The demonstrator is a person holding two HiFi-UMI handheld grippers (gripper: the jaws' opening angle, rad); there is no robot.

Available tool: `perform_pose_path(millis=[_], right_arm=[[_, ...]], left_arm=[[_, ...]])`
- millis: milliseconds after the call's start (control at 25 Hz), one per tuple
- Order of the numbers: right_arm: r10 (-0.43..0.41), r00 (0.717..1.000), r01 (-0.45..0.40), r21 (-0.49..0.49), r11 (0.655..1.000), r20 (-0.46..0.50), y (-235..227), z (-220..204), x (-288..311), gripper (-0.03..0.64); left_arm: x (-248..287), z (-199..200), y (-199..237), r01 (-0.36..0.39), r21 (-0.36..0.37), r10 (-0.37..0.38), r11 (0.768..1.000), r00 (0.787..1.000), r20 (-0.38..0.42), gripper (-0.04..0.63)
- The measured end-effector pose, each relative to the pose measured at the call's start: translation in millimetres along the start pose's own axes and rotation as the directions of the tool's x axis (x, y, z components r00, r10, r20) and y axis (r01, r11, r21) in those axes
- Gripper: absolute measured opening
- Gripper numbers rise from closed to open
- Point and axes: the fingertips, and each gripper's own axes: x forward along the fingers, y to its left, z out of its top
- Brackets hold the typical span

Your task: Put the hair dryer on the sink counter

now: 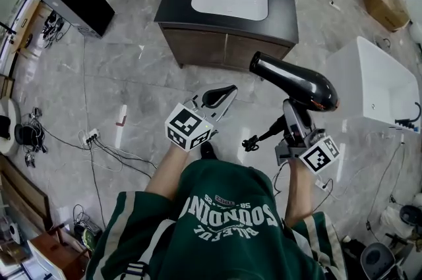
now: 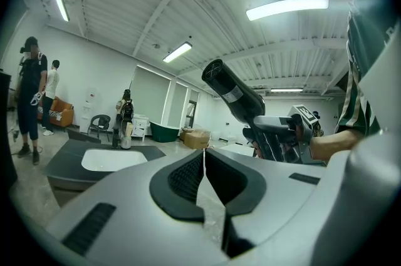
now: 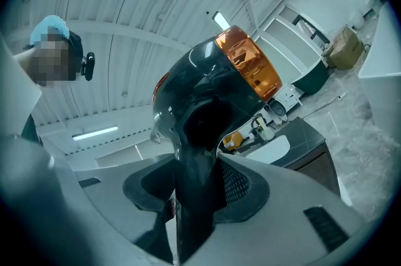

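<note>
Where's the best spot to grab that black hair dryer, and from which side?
By its handle, coming in below the barrel. The hair dryer has a fat, round barrel, probably too wide to pinch, while the handle is slim and sticks out from it. The right tongs clamp it there, with the barrel above.

grey marble floor point(image 1: 132, 68), white bathtub point(image 1: 343, 74)
</note>
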Motion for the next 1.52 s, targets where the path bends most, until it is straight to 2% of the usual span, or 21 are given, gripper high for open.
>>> perform_pose_path(millis=[440,840,1120,1520], right_arm=[[-0.025,1.0,0.025,-0.009,1.0,-0.006,12,-22,38,0.184],[-0.039,0.999,0.039,-0.013,0.999,0.02,-10,-9,70,0.184],[-0.036,0.999,0.036,-0.008,0.999,0.023,-61,8,114,0.184],[-0.014,1.0,0.014,0.015,1.0,0.013,-178,69,201,0.184]], left_arm=[[-27,-5,51,0.001,-0.015,-0.001,1.0,1.0,-0.004,0.015],[-7,0,87,0.02,-0.005,-0.02,1.0,1.0,-0.019,0.015],[48,-1,135,0.023,-0.004,-0.023,1.0,0.999,-0.033,0.015],[180,12,219,0.018,-0.007,-0.019,1.0,0.998,-0.063,0.015]])
